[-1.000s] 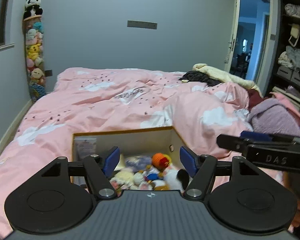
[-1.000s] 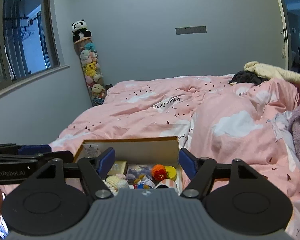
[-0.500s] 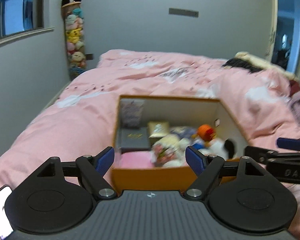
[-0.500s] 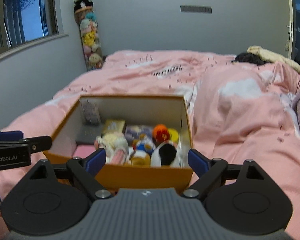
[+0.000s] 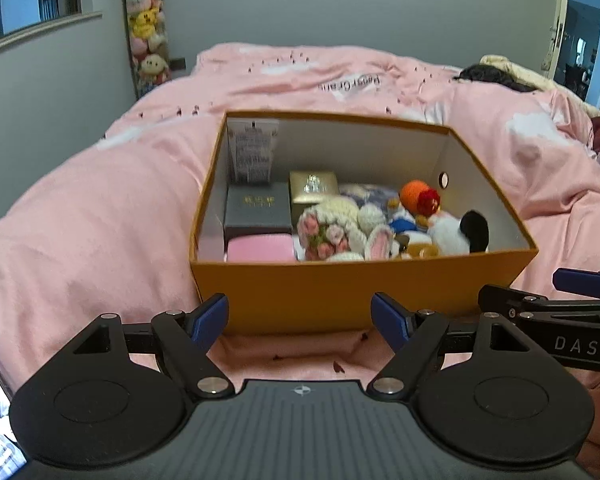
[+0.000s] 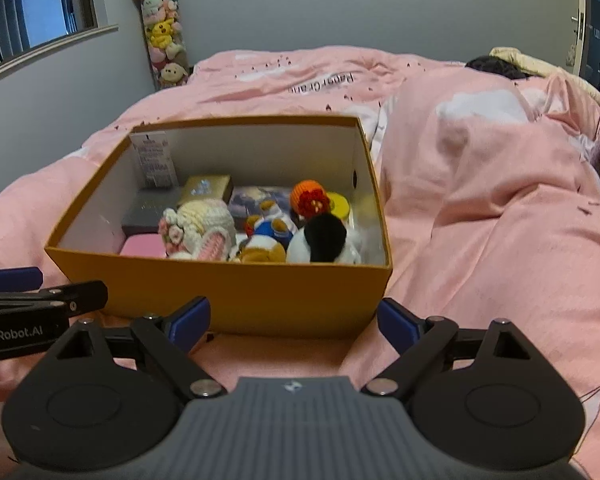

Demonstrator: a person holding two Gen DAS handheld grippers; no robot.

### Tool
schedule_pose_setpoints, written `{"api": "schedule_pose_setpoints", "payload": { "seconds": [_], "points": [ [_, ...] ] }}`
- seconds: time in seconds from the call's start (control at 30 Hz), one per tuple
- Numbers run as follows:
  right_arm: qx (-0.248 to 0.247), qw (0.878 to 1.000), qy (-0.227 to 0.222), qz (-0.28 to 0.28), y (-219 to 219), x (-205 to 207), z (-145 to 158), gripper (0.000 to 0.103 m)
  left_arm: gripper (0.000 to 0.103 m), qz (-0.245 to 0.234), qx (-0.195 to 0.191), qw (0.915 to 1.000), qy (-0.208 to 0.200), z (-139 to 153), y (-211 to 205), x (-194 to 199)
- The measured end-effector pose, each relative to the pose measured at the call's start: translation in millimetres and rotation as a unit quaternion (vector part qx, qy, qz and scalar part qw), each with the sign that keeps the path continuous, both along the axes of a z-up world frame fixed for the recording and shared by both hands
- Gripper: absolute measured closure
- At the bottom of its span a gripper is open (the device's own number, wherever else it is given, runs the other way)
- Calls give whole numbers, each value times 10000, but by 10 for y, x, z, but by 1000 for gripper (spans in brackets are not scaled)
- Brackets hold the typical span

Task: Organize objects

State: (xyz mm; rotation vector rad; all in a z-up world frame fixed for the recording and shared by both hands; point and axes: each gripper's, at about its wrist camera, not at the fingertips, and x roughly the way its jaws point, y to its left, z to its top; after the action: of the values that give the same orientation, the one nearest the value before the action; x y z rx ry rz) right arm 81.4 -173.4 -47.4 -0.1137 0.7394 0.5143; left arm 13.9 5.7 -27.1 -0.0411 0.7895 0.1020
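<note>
Orange box (image 5: 364, 284) sits on pink duvet (image 5: 80, 216) just ahead of both grippers; L gripper (image 5: 300, 320) and R gripper (image 6: 292, 322) both spread wide, holding nothing. I'd work L to R: grey case (image 5: 258, 210), crochet bouquet (image 5: 326, 232), then panda plush (image 5: 460, 232), coming straight down w/ fingers clear of box walls.

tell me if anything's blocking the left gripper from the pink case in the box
Yes, partly. The orange box's near wall stands between the open left gripper and the pink case, which lies low behind that wall in the near left corner. From above nothing covers the case; the crocheted bouquet sits right beside it.
</note>
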Motion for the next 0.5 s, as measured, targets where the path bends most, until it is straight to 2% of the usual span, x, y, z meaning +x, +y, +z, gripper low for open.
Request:
{"api": "schedule_pose_setpoints", "payload": {
  "seconds": [0.5],
  "points": [
    [-80, 10000, 28, -9, 38, 12, -31, 11, 11, 70, 82, 9998, 178, -37, -14, 35]
  ]
}}
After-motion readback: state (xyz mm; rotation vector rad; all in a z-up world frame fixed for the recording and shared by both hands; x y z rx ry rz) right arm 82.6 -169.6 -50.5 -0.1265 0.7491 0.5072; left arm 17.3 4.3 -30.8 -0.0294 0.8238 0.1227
